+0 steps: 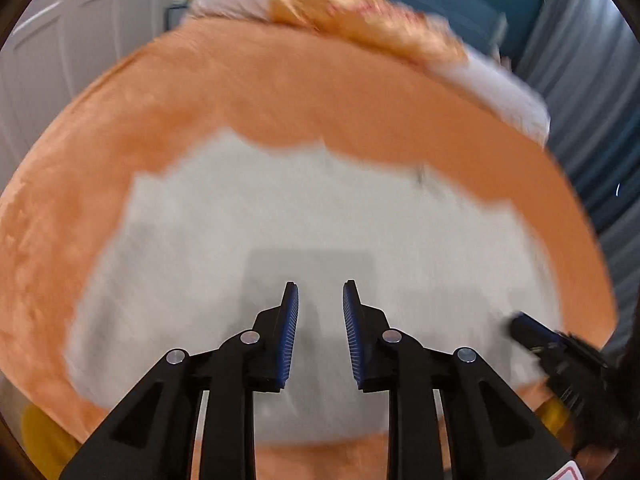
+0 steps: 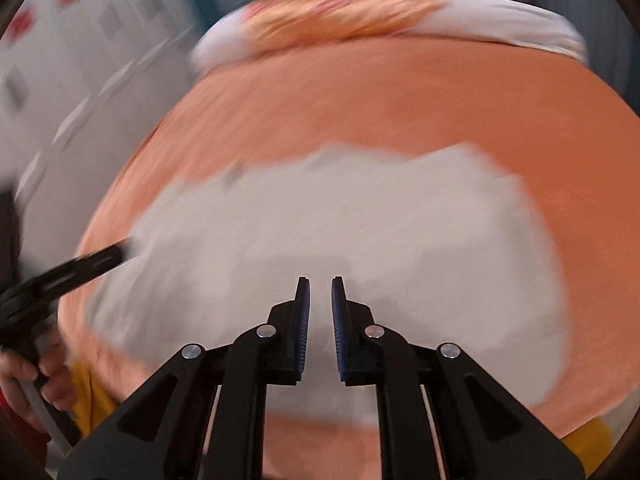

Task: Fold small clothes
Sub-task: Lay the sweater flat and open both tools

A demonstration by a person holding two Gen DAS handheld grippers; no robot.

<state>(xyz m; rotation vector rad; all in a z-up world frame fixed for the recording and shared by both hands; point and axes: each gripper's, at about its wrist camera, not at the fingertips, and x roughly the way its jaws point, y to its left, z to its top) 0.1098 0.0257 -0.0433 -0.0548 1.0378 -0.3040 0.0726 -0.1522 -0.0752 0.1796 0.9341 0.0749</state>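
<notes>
Folding looks unstarted: white garment (image 1: 280, 220) lies spread on the orange bed (image 1: 280, 92); left claw (image 1: 320, 300) and right claw (image 2: 320, 296) both released, empty.

Left tongs (image 1: 320, 292) parted, empty; right tongs (image 2: 320, 286) slightly parted, seemingly empty.

garment (image 1: 304, 216) spread on bedspread (image 1: 280, 92), pillow (image 1: 360, 12) behind it, both hand-held grippers above garment
</notes>
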